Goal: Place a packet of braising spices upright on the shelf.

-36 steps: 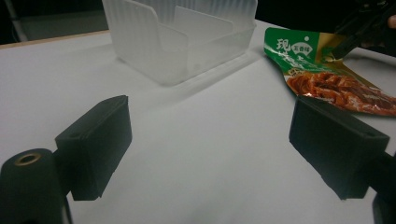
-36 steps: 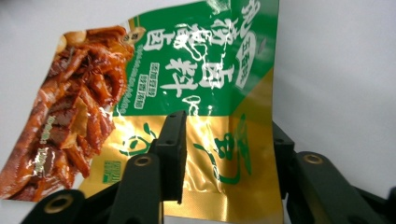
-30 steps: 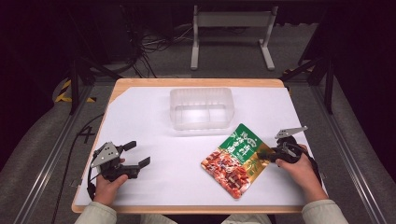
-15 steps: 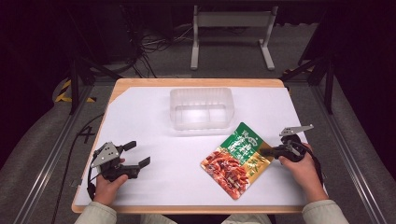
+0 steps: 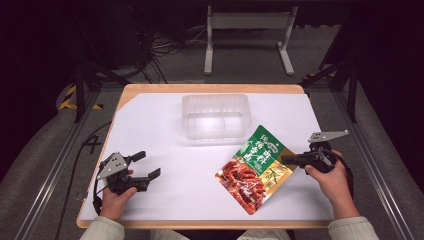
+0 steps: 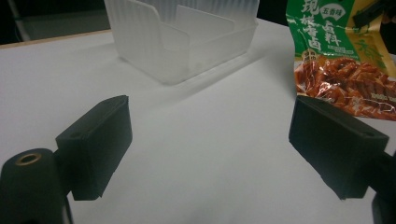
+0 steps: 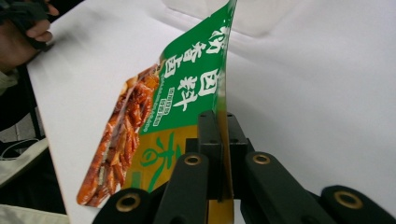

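Note:
A green, yellow and red snack pouch (image 5: 255, 170) lies on the white table at right of centre. My right gripper (image 5: 286, 159) is shut on the pouch's right edge; in the right gripper view its jaws pinch the pouch (image 7: 187, 93) on edge, at the yellow part. The pouch (image 6: 341, 60) also shows at upper right in the left gripper view. A clear plastic bin (image 5: 216, 116) stands behind the pouch, empty; its front wall (image 6: 187, 37) faces my left gripper. My left gripper (image 5: 148, 165) rests open at the front left, nothing between its jaws.
White sheet (image 5: 165, 120) covers a wooden tabletop (image 5: 210, 88). Dark floor, cables and a metal stand (image 5: 247, 35) lie beyond the far edge. Hands hold both grippers near the front edge.
The right gripper and the pouch have shifted slightly to the right and the pouch has lifted a little at its held edge. The left gripper has stayed in place.

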A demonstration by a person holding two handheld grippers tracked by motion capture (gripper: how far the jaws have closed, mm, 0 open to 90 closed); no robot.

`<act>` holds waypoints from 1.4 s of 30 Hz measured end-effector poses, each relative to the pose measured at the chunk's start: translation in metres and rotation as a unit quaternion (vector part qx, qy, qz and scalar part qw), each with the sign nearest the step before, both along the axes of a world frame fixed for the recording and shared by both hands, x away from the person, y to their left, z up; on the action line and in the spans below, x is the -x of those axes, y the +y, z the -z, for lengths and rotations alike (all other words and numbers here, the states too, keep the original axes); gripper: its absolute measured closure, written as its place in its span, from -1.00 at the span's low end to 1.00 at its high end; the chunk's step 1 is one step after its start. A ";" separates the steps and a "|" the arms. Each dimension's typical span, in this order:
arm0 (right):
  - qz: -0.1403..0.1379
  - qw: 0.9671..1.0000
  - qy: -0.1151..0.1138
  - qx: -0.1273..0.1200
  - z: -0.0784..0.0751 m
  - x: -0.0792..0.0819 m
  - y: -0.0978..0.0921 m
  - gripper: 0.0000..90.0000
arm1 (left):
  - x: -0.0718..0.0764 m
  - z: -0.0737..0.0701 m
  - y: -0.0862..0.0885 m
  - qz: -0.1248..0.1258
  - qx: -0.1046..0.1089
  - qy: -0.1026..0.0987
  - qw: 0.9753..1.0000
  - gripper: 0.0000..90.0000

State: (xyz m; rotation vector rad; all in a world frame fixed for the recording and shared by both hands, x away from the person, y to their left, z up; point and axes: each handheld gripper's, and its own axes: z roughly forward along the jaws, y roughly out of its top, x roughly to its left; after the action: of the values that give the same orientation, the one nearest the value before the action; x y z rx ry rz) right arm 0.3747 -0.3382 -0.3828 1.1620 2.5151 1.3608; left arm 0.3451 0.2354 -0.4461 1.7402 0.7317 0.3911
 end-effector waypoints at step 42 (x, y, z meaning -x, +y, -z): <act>-0.082 0.989 -0.040 -0.120 -0.103 0.009 0.014 1.00 | 0.000 0.000 -0.001 0.002 -0.005 0.002 1.000 -0.68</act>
State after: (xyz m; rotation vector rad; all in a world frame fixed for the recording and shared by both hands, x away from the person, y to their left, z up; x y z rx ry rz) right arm 0.3657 -0.3241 -0.2800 0.9264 2.4921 1.7546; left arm 0.3453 0.2339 -0.4460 1.7514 0.7298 0.3889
